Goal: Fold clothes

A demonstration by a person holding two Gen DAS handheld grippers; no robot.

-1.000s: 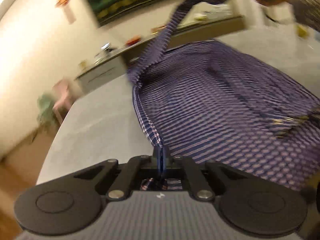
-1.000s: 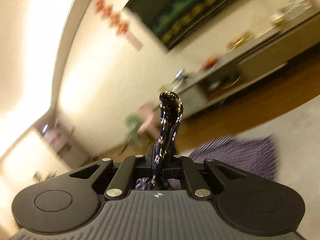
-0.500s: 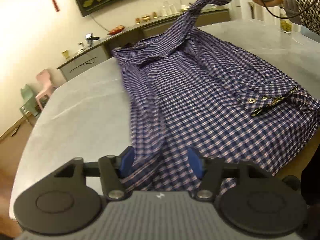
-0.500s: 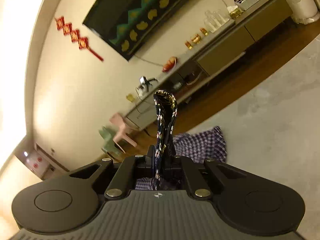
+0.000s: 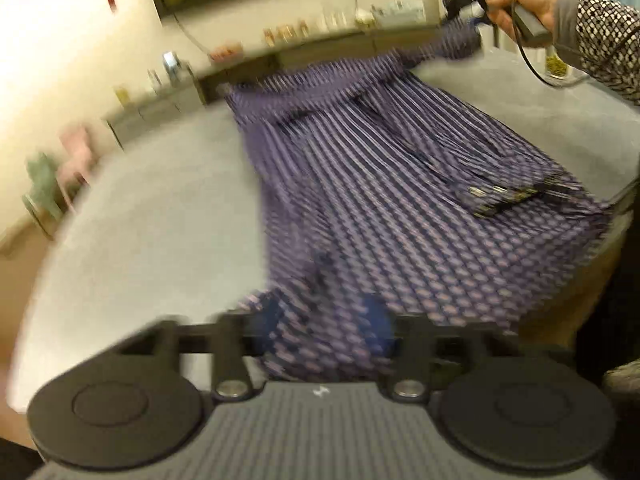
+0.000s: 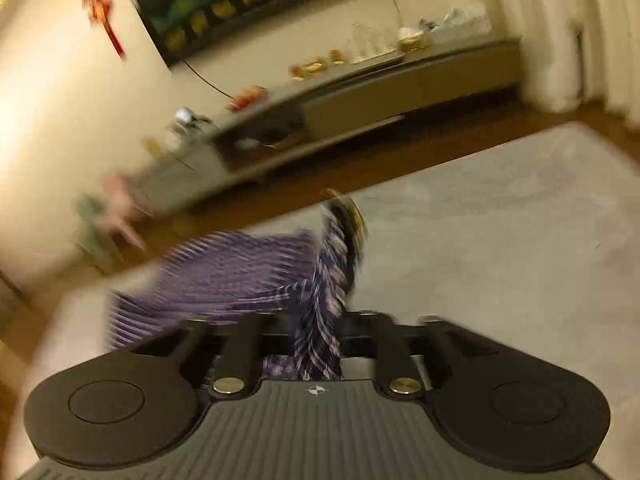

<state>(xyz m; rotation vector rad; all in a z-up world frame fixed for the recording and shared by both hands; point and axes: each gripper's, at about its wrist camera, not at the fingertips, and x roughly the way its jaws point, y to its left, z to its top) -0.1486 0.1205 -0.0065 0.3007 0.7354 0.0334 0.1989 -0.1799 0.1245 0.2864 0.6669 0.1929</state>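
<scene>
shirt [image 5: 400, 200] spread flat on tabletop [image 5: 160, 208], 1 sleeve laid across body | L gripper [image 5: 320, 320] jaws just opened, hem loose between | R gripper [image 6: 316, 332] just opened at shirt's far end, cloth slipping out | done: lay-out; left: all folds

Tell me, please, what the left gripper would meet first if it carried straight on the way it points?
Most likely the checked shirt: its near edge already lies between the open left gripper fingers, spread over the grey table.
</scene>
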